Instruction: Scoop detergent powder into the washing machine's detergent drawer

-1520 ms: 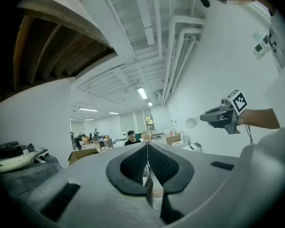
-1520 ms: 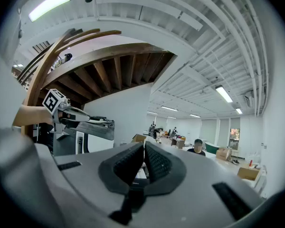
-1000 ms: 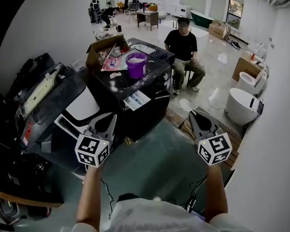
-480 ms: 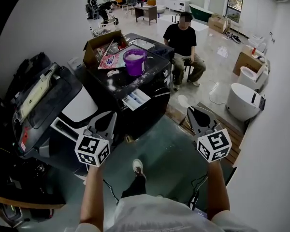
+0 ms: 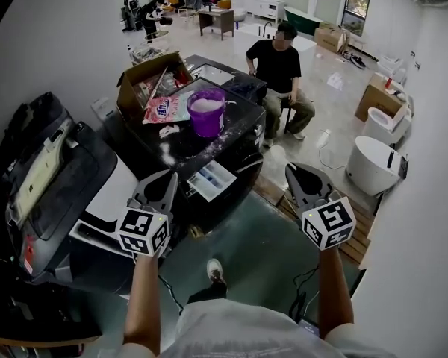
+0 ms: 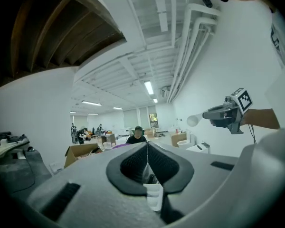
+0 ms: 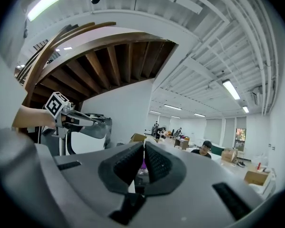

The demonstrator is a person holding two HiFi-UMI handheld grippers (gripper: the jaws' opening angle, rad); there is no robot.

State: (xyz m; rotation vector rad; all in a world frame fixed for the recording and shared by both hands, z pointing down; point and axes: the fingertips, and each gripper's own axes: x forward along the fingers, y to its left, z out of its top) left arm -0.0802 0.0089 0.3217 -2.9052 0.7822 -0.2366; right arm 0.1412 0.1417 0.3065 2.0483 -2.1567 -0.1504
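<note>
**Both grippers shut and empty, short of the open drawer**

The person holds both tools up in front of the black washing machine (image 5: 235, 136). Neither touches it.

The left gripper (image 5: 166, 183) sits at about 7 o'clock from the middle of the head view. In its own view the left gripper (image 6: 147, 146) has its ribbed pads pressed together at the tips, with nothing caught between them. The right gripper (image 5: 293, 173) is at about 5 o'clock. Its own view shows the right gripper (image 7: 144, 146) with its pads closed to a thin slit, also holding nothing.

The detergent drawer (image 5: 213, 179) stands pulled out of the machine's front. It is a pale tray split into compartments, at roughly 1 o'clock from the left gripper and just beside its tips.

On the machine's top, at 12 o'clock from the drawer, stands a purple tub (image 5: 207, 112). It is open and heaped with white powder. More white powder is scattered over the dark lid around it.

At 9 o'clock from the tub lies a red and white detergent bag (image 5: 163, 109), leaning into an open cardboard box (image 5: 142, 80).

A seated person (image 5: 280, 69) is behind the machine, at 2 o'clock from the tub.
</note>
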